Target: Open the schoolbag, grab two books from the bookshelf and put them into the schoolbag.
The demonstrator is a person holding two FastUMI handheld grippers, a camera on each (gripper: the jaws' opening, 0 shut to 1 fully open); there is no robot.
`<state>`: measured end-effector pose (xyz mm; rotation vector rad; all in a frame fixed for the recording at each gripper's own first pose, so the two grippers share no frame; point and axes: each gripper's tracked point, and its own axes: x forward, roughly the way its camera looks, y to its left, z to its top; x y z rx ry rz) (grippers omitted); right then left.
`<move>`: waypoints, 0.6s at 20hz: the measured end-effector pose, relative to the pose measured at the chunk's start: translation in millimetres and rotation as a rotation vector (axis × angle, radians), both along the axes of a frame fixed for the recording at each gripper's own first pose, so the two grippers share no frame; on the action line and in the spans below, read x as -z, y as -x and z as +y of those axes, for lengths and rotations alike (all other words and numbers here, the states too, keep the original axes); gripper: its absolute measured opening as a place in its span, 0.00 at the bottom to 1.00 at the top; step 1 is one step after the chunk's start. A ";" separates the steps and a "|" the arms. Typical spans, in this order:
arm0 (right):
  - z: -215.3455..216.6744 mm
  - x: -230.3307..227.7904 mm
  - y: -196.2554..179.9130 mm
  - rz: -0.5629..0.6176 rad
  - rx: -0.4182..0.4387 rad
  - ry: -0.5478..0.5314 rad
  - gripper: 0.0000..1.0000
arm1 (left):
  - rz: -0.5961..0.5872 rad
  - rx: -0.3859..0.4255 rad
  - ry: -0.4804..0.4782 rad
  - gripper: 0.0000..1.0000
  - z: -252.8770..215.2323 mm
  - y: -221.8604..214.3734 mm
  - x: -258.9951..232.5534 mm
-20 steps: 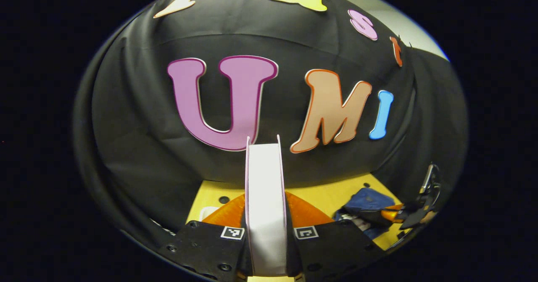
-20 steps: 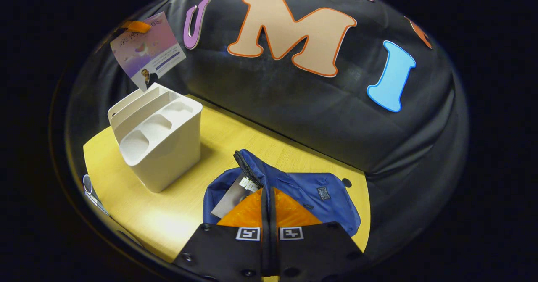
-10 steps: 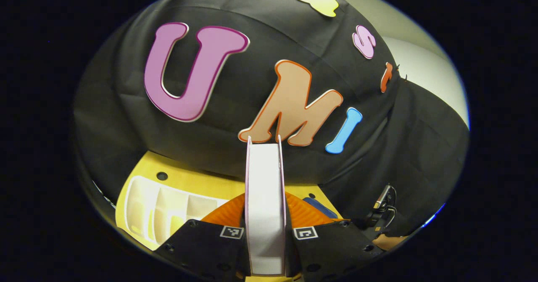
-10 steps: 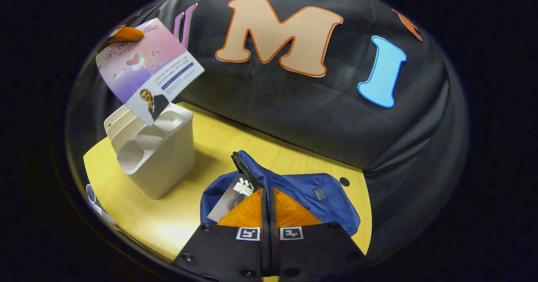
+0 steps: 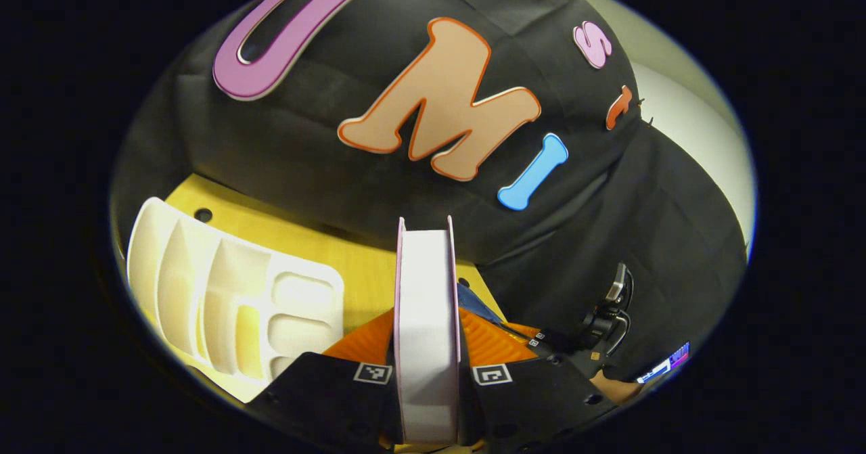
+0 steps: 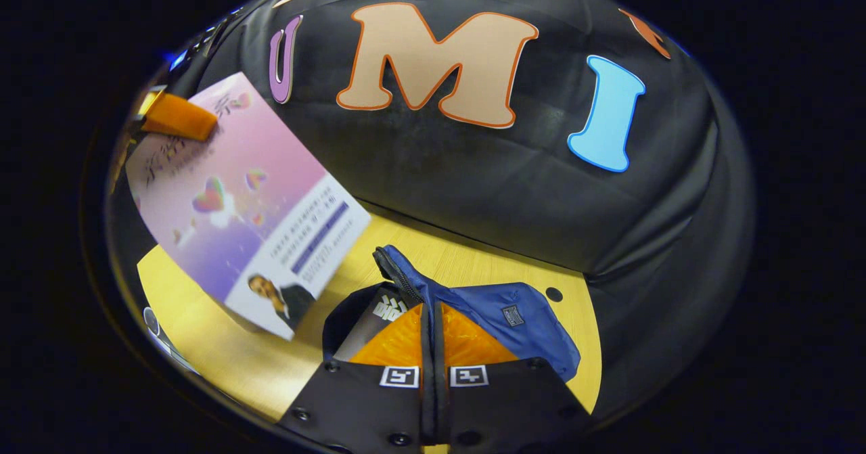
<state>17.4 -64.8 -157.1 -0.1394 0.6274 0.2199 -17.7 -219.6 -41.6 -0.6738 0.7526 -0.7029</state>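
My left gripper (image 5: 426,322) is shut on a pink-covered book (image 5: 426,332), seen edge-on with its white pages toward me. In the right gripper view that same book (image 6: 243,203) hangs tilted just left of the blue schoolbag (image 6: 514,319), with a finger (image 6: 177,117) of the left gripper clamped at its top corner. My right gripper (image 6: 433,308) is shut on the bag's raised zipper edge and holds the mouth up. A dark book (image 6: 377,313) lies inside the mouth. The white bookshelf (image 5: 230,298) stands lower left in the left gripper view.
Everything stands on a yellow table (image 6: 473,264) with small holes near its back edge. The booth's black cloth wall rises close behind it. In the left gripper view the right gripper with the hand holding it (image 5: 599,346) sits low on the right, beside a corner of the bag (image 5: 477,305).
The left gripper has carried the pink book away from the bookshelf toward the schoolbag; it now covers the shelf in the right gripper view. The right gripper has kept its hold on the bag.
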 end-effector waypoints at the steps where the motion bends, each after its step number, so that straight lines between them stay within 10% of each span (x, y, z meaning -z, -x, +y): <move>1: -0.3 -0.9 0.6 -0.003 0.002 -0.002 0.03 | 0.010 0.004 -0.010 0.29 -6.0 1.9 9.4; 12: -3.4 -6.6 -5.1 -0.011 0.013 -0.026 0.03 | 0.120 -0.011 0.014 0.28 -62.2 17.5 77.2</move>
